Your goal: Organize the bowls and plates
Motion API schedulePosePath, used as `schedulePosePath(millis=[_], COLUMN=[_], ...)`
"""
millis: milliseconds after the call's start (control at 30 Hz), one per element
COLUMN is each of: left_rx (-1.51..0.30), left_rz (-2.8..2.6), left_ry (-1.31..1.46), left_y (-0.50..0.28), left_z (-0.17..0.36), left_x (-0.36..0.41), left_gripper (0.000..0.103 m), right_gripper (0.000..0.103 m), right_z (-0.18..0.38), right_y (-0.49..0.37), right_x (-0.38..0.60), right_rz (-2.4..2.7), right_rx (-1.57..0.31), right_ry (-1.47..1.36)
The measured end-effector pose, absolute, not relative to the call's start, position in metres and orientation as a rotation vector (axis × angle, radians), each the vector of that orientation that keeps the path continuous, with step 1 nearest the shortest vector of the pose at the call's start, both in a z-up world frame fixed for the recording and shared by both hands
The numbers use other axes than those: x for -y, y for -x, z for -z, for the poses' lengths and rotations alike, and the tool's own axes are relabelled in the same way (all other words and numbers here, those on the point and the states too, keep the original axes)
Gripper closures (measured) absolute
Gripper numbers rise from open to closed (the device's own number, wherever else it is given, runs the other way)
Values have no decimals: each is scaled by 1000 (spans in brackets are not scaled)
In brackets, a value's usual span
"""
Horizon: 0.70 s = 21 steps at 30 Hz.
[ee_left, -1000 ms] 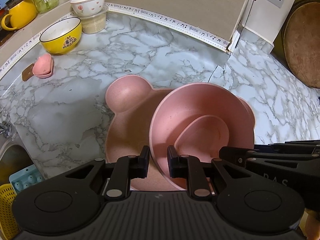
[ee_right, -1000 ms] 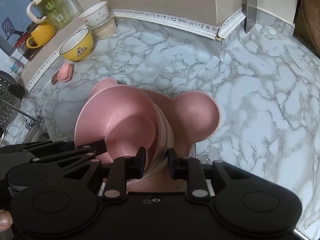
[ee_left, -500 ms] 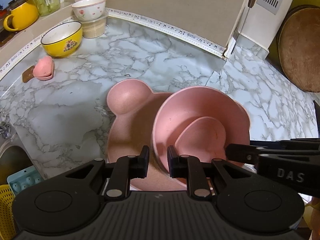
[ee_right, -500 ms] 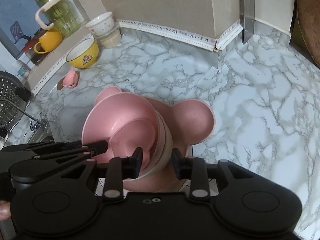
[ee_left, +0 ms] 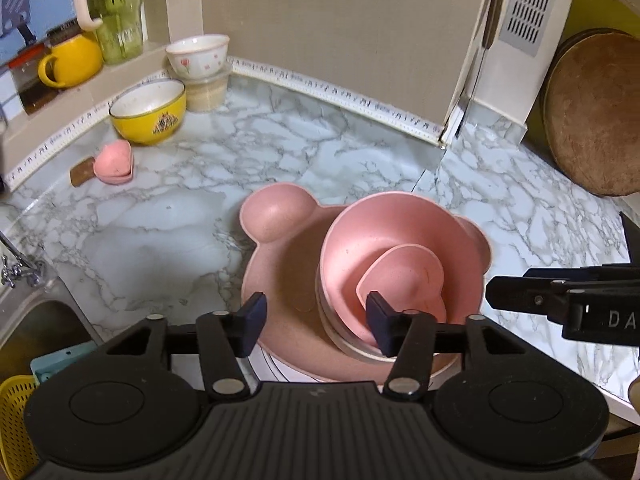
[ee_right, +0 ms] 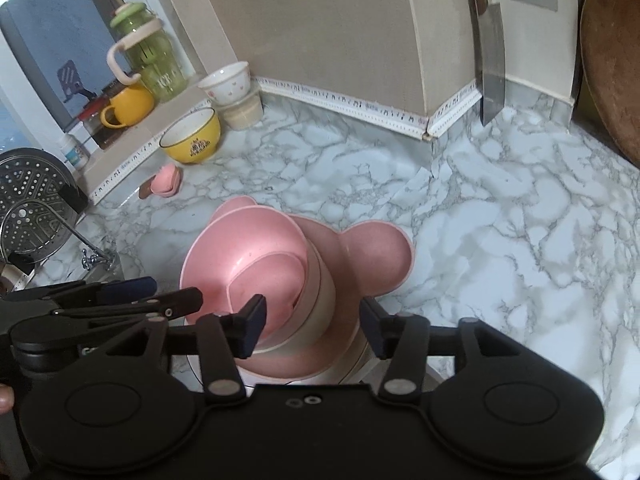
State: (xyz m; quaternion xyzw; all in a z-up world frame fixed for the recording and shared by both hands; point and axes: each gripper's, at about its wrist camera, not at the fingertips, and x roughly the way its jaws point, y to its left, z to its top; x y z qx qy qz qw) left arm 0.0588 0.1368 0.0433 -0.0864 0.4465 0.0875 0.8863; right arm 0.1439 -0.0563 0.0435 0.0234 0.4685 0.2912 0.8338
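A pink bear-shaped plate (ee_left: 280,256) lies on the marble counter, also in the right wrist view (ee_right: 376,256). On it stand stacked bowls: a pink bowl (ee_left: 360,240) over a cream one, with a small pink heart dish (ee_left: 404,276) inside. The same pink bowl (ee_right: 248,236) shows in the right wrist view. My left gripper (ee_left: 316,320) is open and empty, just above the stack's near side. My right gripper (ee_right: 312,328) is open and empty, with its fingers on either side of the stack.
A yellow bowl (ee_left: 148,112), a white flowered bowl (ee_left: 198,54) on a tub, and a small pink dish (ee_left: 114,162) stand at the back left. A sink (ee_left: 32,320) is at the left. A round wooden board (ee_left: 592,112) leans at the right. A cleaver (ee_right: 492,76) hangs on the wall.
Both grippers have opened wide and pulled up and back from the stack. The bowls and plate stay on the counter.
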Motion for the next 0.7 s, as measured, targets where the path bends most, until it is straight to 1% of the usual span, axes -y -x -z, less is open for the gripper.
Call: schedulePosePath(millis=[67, 100, 167, 233, 267, 333, 400, 467, 567, 633, 700], left_rx=[-912, -903, -873, -842, -827, -794, -762, -732, -697, -679, -669], left_rz=[-173, -169, -161, -160, -158, -155, -148, -139, -135, -118, -110], left_ry=[177, 179, 178, 167, 159, 146, 135, 130, 112, 113, 119], left_y=[-53, -50, -44, -38, -35, -28, -21, -15, -6, 0, 5], left_z=[-47, -49, -53, -59, -62, -67, -72, -76, -81, -83, -85], left_x=[-135, -134, -131, -126, -123, -117, -111, -106, -98, -93, -88], left_gripper=[46, 41, 37, 36, 33, 31, 27, 26, 26, 23, 14], right_gripper=[41, 39, 31, 24, 20, 15, 9, 3, 0, 0, 0], right_z=[-45, -46, -48, -51, -53, -58, -64, -70, -75, -76, -76], right_y=[-139, -137, -131, -125, -122, -114, -104, -95, -84, -80, -76], right_x=[60, 63, 67, 72, 75, 79, 83, 88, 96, 101, 105], right_rz=[-627, -636, -662, -683, -691, -707, -723, -730, -739, -741, -733], right_rx=[-966, -953, -928, -907, -890, -849, -795, -737, -687, -674, -663], right_ry=[-50, -52, -59, -63, -66, -55, -35, -19, -7, -9, -5])
